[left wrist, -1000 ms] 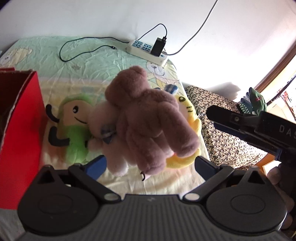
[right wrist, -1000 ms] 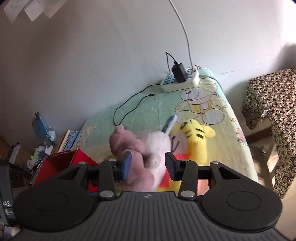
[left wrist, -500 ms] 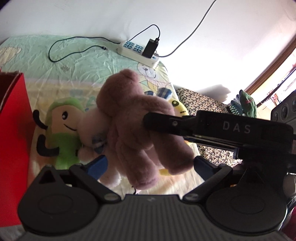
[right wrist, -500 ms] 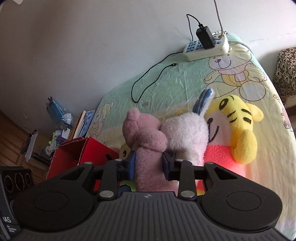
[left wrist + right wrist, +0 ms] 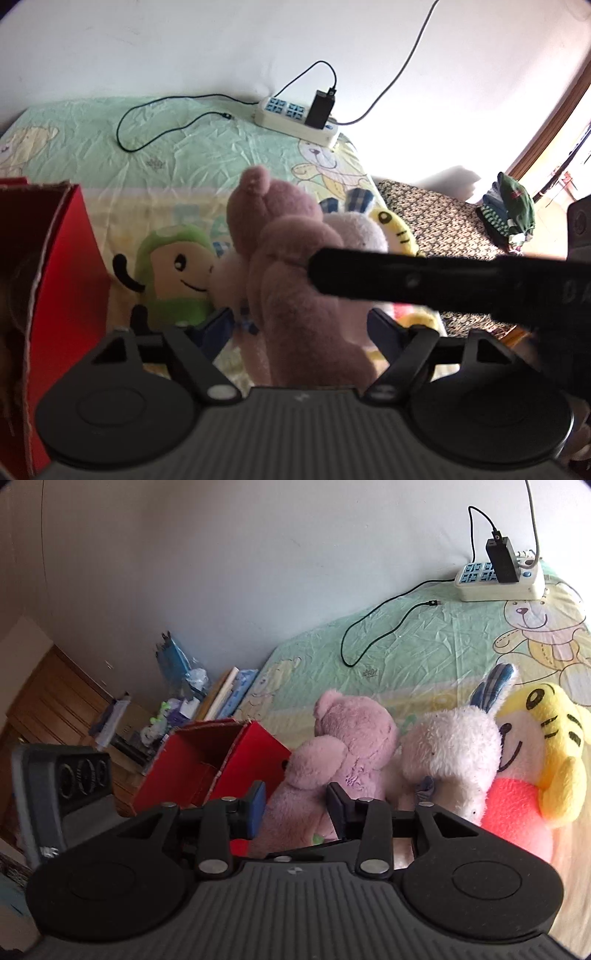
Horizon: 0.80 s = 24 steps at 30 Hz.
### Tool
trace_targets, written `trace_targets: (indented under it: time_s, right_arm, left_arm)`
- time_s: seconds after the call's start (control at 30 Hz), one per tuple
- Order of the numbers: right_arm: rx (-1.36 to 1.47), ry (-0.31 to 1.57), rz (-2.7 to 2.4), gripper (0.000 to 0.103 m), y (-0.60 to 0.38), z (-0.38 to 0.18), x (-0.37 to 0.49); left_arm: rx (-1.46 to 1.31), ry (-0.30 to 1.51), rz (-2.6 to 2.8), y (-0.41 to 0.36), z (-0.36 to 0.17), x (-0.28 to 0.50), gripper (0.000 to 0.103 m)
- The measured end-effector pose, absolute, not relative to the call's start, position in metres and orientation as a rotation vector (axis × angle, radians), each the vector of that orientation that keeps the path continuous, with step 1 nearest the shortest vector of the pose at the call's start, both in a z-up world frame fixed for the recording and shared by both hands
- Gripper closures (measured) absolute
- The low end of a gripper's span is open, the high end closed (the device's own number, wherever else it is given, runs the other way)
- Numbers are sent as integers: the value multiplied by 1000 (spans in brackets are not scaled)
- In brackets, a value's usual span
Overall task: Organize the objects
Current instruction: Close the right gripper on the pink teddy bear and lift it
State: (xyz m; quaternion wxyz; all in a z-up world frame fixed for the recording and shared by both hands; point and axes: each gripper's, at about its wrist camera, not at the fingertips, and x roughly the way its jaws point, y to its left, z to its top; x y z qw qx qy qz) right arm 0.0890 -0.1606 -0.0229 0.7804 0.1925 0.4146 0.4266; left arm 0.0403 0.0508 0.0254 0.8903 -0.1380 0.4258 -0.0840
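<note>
Right tongs [image 5: 293,805] now lower around the pink bear [image 5: 343,753], seemingly gripping it (left tongs [image 5: 301,326] open).

Blurred letters "DA" on the right hand-held gripper [image 5: 443,282], cut off.

Teddy bear [image 5: 347,749]: dusty pink
Rabbit [image 5: 454,749]: white, blue-checked ears
Tiger [image 5: 546,738]: yellow, black stripes
Box [image 5: 221,764]: red
Bedsheet [image 5: 424,650]: mint green, cartoon-bear print
Tongs pads [image 5: 257,805]: blue

Four plush toys — one mauve bear [image 5: 351,738], one white rabbit [image 5: 450,746], one yellow tiger [image 5: 546,738], one green figure [image 5: 173,273] — plus one red box [image 5: 207,764], one power strip [image 5: 498,579].
</note>
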Motion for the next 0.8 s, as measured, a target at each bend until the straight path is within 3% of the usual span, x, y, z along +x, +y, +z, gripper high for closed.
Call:
trace_targets:
  time_s: [0.27, 0.37, 0.6, 0.67, 0.73, 0.8]
  right_arm:
    - [594, 998, 776, 62, -182, -54, 112]
    - [609, 1028, 807, 62, -172, -62, 111]
    - [500, 1021, 837, 45, -140, -68, 112]
    - [481, 997, 840, 48, -140, -65, 109]
    - [499, 969, 870, 66, -144, -62, 106]
    - [512, 955, 868, 66, -149, -56, 105]
  left_arm:
    - [-212, 932, -99, 54, 12, 53, 42]
    - [-214, 941, -106, 56, 8, 53, 43]
    - [-129, 940, -87, 48, 3, 50, 46]
    - [-136, 913, -114, 45, 10, 45, 48]
    - [-149, 894, -141, 42, 16, 39, 48]
    - [-136, 890, -142, 37, 19, 36, 48]
